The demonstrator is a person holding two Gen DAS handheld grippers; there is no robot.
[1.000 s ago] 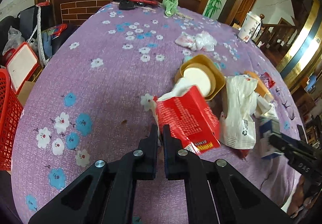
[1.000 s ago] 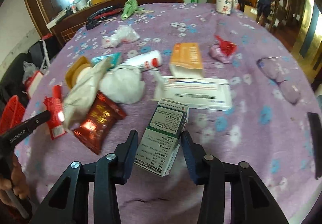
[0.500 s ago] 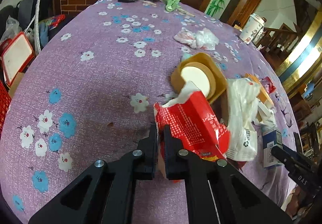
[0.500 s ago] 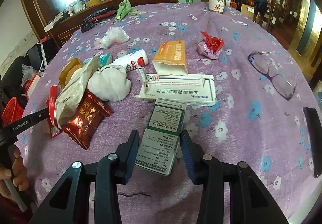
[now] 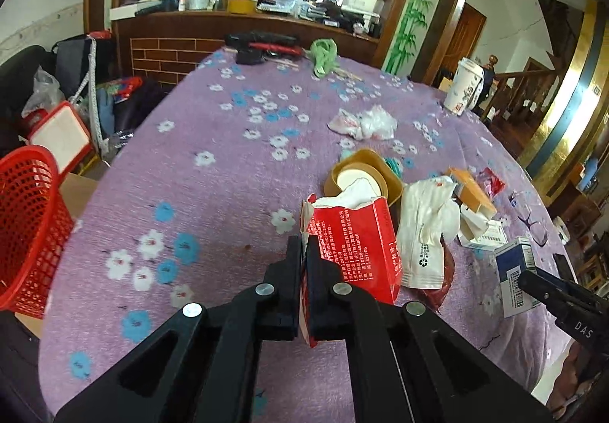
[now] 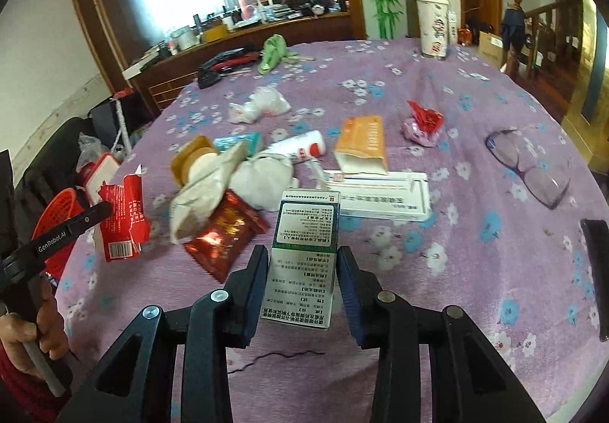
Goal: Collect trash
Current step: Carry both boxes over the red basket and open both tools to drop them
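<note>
Red torn snack wrapper (image 5: 354,232) pinched in left gripper (image 5: 303,263) above the table's left edge, medicine box (image 6: 304,255) between right gripper (image 6: 302,288) jaws that have just been closing, contact unclear; next likely carry both to red basket (image 5: 26,229).

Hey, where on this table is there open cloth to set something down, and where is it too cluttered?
Bare cloth lies on the side toward the red basket, between it and the red wrapper. Another free patch sits between the medicine box and the glasses. The pile around the tan bowl and white bag is crowded.
</note>
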